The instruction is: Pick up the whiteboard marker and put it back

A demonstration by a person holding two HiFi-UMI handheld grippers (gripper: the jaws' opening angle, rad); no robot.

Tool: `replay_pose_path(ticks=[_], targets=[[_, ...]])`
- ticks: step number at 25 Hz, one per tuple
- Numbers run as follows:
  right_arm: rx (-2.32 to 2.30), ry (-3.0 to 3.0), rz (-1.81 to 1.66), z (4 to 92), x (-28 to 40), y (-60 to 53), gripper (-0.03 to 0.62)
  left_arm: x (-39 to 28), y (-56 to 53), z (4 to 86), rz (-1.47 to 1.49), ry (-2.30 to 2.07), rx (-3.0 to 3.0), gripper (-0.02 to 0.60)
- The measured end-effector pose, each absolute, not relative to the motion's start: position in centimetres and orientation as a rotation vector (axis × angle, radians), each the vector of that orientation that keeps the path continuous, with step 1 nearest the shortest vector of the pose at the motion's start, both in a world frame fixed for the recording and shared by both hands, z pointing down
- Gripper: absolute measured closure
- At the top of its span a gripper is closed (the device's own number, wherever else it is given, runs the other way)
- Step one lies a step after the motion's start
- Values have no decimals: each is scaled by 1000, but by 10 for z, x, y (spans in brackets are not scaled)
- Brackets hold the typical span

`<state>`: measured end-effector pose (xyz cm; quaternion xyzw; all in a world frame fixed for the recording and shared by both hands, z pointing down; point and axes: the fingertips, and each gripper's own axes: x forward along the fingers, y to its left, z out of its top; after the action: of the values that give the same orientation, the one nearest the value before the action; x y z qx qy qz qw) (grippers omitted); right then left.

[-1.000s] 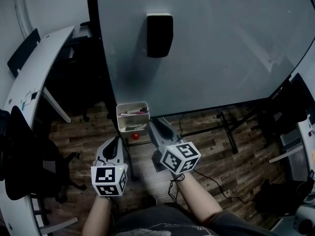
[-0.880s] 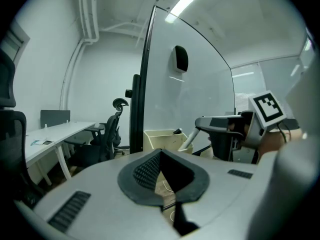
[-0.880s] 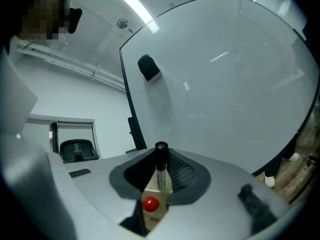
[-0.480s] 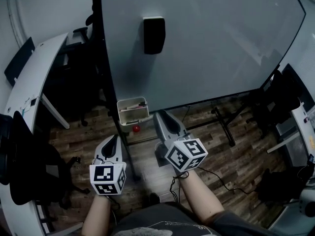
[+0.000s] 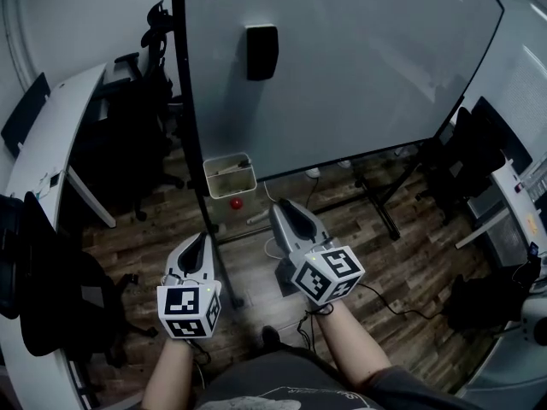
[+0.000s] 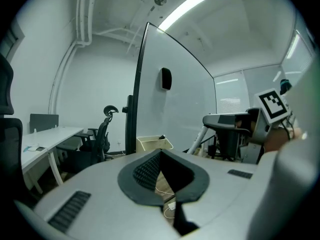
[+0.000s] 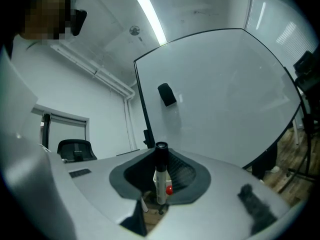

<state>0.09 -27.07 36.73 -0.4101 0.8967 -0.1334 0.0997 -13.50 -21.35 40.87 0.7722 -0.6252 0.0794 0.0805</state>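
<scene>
The whiteboard marker [image 7: 160, 176], white-barrelled with a black cap, stands upright between the pads of my right gripper [image 7: 161, 151], which is shut on it. In the head view the right gripper [image 5: 284, 207] hovers over the wooden floor, right of and below the white marker bin [image 5: 229, 176] at the foot of the whiteboard [image 5: 359, 67]. My left gripper [image 5: 197, 240] hangs lower left of the bin. Its jaw tips meet, with nothing between them, in the left gripper view [image 6: 160, 153]. The bin [image 6: 154, 143] shows ahead of it.
A black eraser [image 5: 261, 51] sticks to the whiteboard. A red ball [image 5: 236, 203] lies on the floor under the bin. The whiteboard stand's legs [image 5: 380, 203] and cables cross the floor. A white desk [image 5: 43, 161] and black office chairs [image 5: 128, 118] stand at left.
Both grippers have drawn back from the bin and the whiteboard, and the right one has shifted to the right. The marker stays gripped in the right gripper.
</scene>
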Motion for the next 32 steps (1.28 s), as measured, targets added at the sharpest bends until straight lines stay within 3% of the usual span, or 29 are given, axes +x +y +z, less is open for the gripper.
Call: replay_pose_path(ticks=[32], targets=[[-1302, 2683, -472, 411, 12, -83, 514, -115, -54, 426, 227, -1744, 2370, 569]])
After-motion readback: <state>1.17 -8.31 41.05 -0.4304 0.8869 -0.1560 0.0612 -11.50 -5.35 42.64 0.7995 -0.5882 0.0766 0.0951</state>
